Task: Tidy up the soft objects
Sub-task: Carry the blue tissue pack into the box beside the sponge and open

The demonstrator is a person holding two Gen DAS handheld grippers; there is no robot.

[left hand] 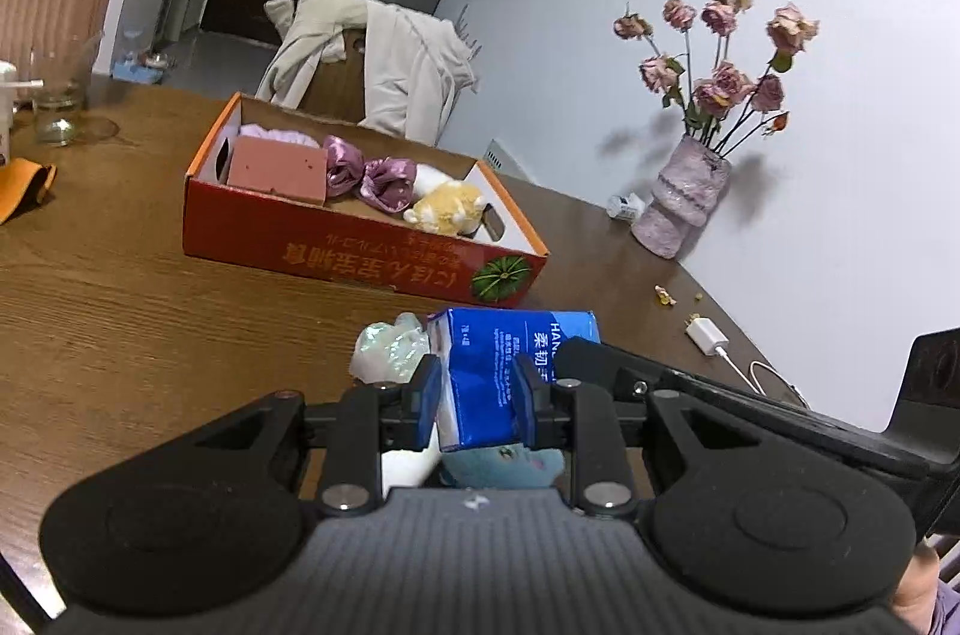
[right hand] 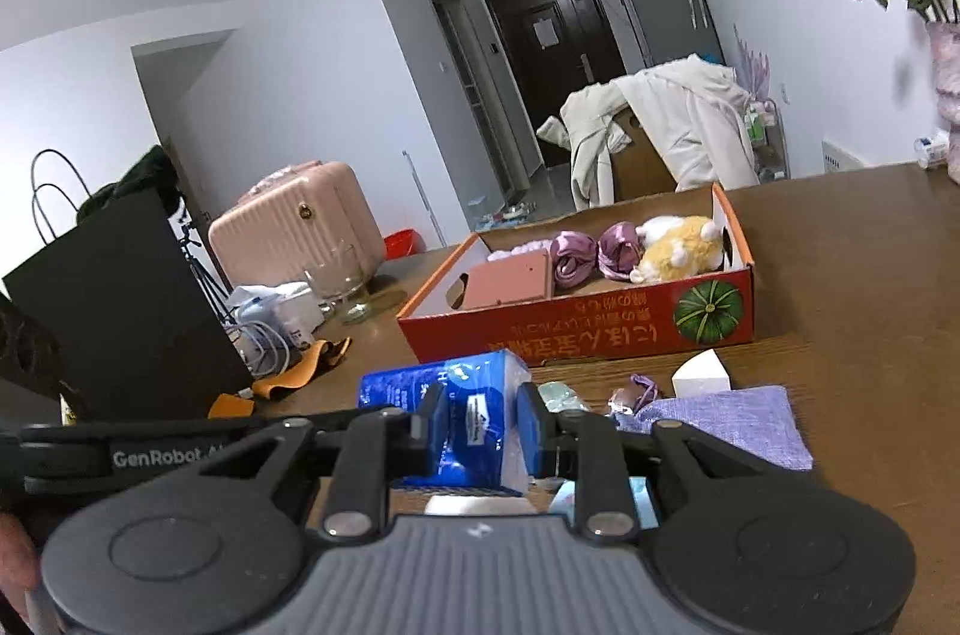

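A blue tissue pack (left hand: 510, 341) hangs above the wooden table, held at both ends. My left gripper (left hand: 477, 383) is shut on one end and my right gripper (right hand: 480, 422) is shut on the other end of the tissue pack (right hand: 414, 386). Beyond it stands an open orange-red cardboard box (left hand: 360, 251), also seen as the box (right hand: 570, 335). In it lie a pink block (left hand: 279, 167), two purple satin bows (left hand: 366, 176) and a yellow-white plush toy (left hand: 447, 209). An iridescent white bundle (left hand: 390, 347), a teal plush (left hand: 510, 464) and a purple cloth (right hand: 738, 425) lie on the table below.
A vase of dried roses (left hand: 684, 203) stands at the table's right edge, with a white charger and cable (left hand: 708, 338) near it. A glass (left hand: 57, 107), a black paper bag (right hand: 120, 305) and an orange leather piece (right hand: 300, 371) sit to the left. A coat-draped chair (left hand: 372, 59) is behind the box.
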